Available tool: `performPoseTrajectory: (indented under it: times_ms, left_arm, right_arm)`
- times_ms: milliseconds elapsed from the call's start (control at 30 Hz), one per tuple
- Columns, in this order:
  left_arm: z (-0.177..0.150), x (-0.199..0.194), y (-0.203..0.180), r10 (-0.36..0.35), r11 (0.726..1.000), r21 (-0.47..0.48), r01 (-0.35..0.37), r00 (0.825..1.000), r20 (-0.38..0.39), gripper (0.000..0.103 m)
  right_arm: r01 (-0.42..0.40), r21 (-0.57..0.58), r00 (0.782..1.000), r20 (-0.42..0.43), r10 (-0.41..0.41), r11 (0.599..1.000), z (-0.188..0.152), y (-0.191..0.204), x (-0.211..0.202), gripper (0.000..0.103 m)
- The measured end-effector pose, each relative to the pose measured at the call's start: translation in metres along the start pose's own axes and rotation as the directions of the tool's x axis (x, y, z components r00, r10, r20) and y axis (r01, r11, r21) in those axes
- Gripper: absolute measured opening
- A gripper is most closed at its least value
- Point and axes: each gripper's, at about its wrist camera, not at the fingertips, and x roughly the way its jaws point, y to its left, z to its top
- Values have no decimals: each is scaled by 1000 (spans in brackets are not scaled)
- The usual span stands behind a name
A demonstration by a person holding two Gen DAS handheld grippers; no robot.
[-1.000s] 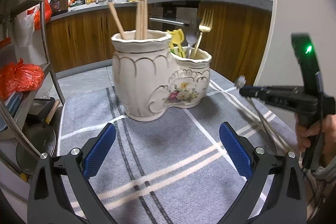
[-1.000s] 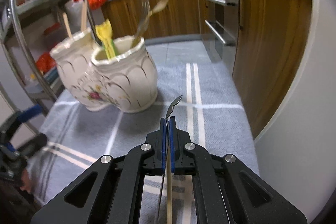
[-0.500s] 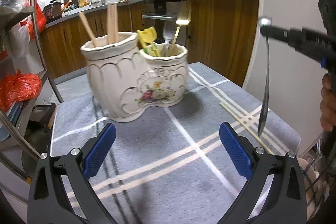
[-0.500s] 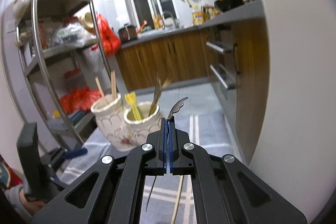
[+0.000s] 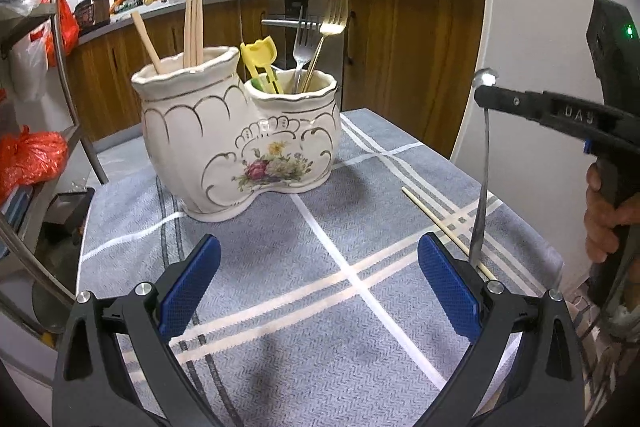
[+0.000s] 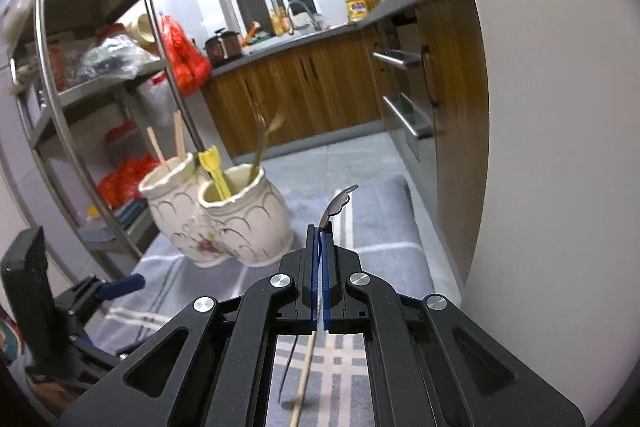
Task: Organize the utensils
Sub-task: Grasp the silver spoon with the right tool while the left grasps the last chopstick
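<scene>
A cream double ceramic holder [image 5: 240, 143] stands on the grey striped cloth [image 5: 320, 287]; it also shows in the right wrist view [image 6: 224, 223]. Its left pot holds wooden chopsticks [image 5: 192, 27], its right pot a yellow utensil [image 5: 260, 63] and two forks [image 5: 320, 39]. My right gripper [image 6: 320, 227] is shut on a silver utensil [image 6: 338, 203]; in the left wrist view that utensil [image 5: 482, 179] hangs down from the gripper [image 5: 486, 87], right of the holder. My left gripper [image 5: 320, 287] is open and empty, low over the cloth. One loose chopstick [image 5: 440, 223] lies on the cloth.
A metal shelf rack [image 6: 60, 99] with bags stands left of the table. Wooden kitchen cabinets [image 6: 320, 91] and a counter are behind. A white wall [image 6: 540, 147] runs close along the table's right edge.
My right gripper lifted the silver utensil off the cloth and now holds it hanging upright, a little lower than half a second ago. The left gripper stayed open, its view shifting slightly.
</scene>
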Motion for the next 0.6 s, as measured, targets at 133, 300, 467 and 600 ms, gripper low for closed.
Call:
performPoseTrajectory:
  times_ms: [133, 300, 467, 600]
  left_arm:
    - [3, 8, -13, -68, 998, -20, 67, 997, -34, 97]
    - [7, 22, -51, -147, 989, -33, 145, 985, -88, 96]
    - [4, 38, -93, -120, 992, 24, 124, 984, -132, 78]
    - [2, 48, -106, -103, 994, 12, 106, 982, -161, 69]
  right_arm:
    - [51, -27, 996, 70, -49, 998, 8, 0, -18, 2]
    - [133, -64, 978, 170, -121, 989, 22, -2, -47, 2]
    - [181, -110, 964, 218, -154, 977, 27, -1, -60, 2]
    - [217, -133, 954, 238, -182, 967, 24, -4, -66, 2]
